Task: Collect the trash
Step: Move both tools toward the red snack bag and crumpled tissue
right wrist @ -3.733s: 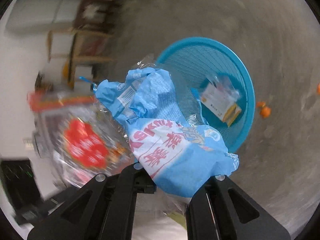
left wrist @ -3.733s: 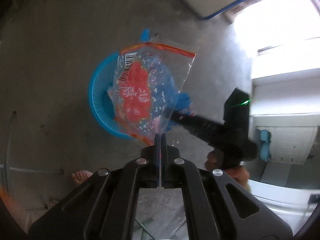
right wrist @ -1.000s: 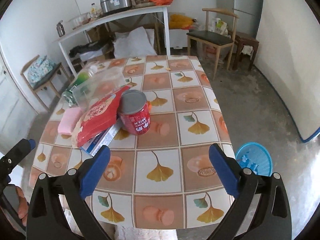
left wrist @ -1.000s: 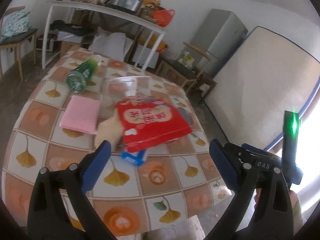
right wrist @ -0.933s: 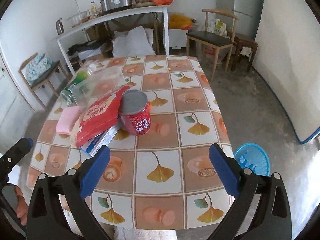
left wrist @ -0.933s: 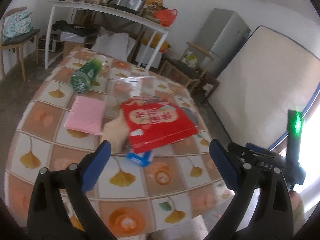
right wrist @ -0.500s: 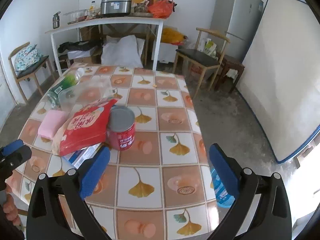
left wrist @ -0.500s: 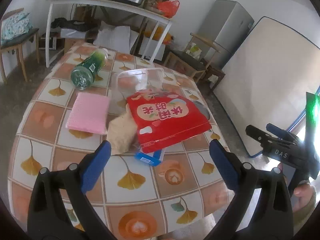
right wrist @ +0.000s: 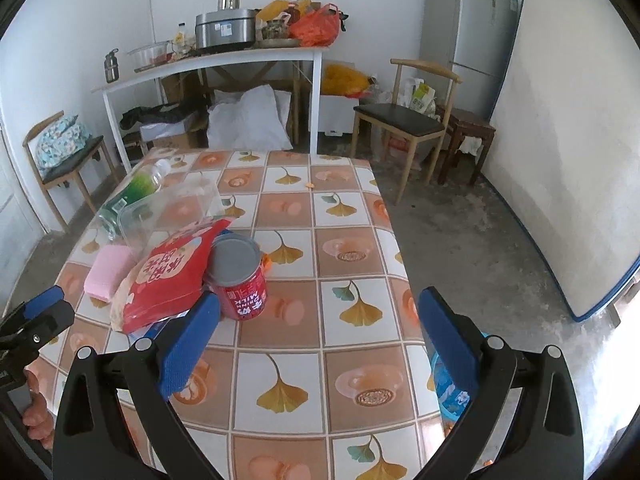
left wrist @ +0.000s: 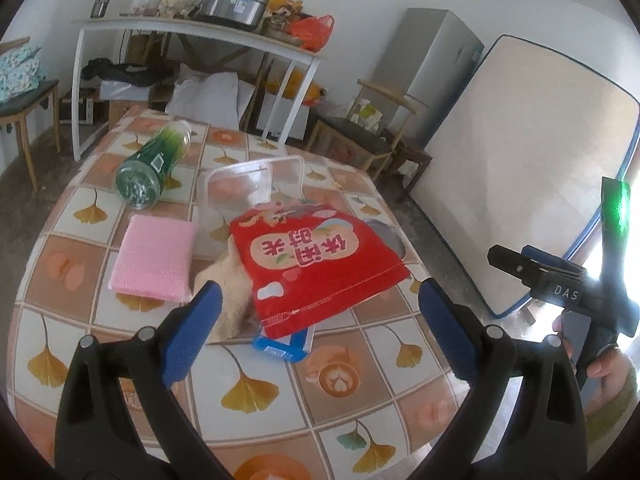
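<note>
We hold both grippers above the near edge of the table point(right wrist: 352, 216), and neither grips anything. Our left gripper point(left wrist: 320, 328) has its jaws spread wide, aimed at the red bag point(left wrist: 316, 264). Our right gripper point(right wrist: 320, 336) is just as wide open, empty, with the can point(right wrist: 238, 280) just beyond its left finger.

The red bag lies tilted on top of the pile, resting against the can and over a blue packet point(left wrist: 282, 346). A clear box point(left wrist: 256, 182) sits behind it, a pink sponge point(left wrist: 154, 258) to its left, and a green bottle point(left wrist: 154, 164) lies on its side further back. The blue bin point(right wrist: 450, 388) stands on the floor by the table's right corner.
</note>
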A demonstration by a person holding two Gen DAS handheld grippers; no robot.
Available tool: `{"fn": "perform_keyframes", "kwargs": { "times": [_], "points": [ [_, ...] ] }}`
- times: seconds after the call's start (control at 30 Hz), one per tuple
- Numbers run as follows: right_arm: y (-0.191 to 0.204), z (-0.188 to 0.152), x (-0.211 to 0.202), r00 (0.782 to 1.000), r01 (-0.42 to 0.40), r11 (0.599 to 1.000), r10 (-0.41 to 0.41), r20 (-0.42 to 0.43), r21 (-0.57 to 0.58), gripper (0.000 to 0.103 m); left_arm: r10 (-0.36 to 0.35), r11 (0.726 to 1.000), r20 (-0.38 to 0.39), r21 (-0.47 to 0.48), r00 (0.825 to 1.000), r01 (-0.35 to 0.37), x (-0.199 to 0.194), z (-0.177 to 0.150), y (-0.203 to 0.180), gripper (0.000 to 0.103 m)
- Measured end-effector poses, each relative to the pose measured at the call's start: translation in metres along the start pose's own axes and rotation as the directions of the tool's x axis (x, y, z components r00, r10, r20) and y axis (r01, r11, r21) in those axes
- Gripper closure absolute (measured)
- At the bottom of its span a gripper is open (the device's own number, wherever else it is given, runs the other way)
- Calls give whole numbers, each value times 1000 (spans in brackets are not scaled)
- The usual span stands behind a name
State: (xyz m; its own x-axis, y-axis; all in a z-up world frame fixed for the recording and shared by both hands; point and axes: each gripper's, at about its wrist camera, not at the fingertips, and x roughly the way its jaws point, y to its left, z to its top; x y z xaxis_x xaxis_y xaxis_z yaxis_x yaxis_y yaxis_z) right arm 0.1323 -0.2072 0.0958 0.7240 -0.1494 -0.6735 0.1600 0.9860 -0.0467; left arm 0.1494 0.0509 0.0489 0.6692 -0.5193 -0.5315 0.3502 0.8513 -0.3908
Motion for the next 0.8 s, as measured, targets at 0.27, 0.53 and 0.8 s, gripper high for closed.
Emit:
{"fn": "perform_keyframes", "kwargs": {
  "times": [0.27,0.53,0.8],
  "points": [
    [-10,-3,0,998,-55,998,54,22,32,7,18,995,54,101,998,-23,1,-4,-11,8],
    [-22,-2,-3,995,-89,990,84,49,110,7,3,963,127,265,992,-37,-8,-20,-26,8],
    [-28,-13,9,992,-129,978,126,33,167,7,91,867,176,470,980,-165,12,-37,-50,8]
  ]
}}
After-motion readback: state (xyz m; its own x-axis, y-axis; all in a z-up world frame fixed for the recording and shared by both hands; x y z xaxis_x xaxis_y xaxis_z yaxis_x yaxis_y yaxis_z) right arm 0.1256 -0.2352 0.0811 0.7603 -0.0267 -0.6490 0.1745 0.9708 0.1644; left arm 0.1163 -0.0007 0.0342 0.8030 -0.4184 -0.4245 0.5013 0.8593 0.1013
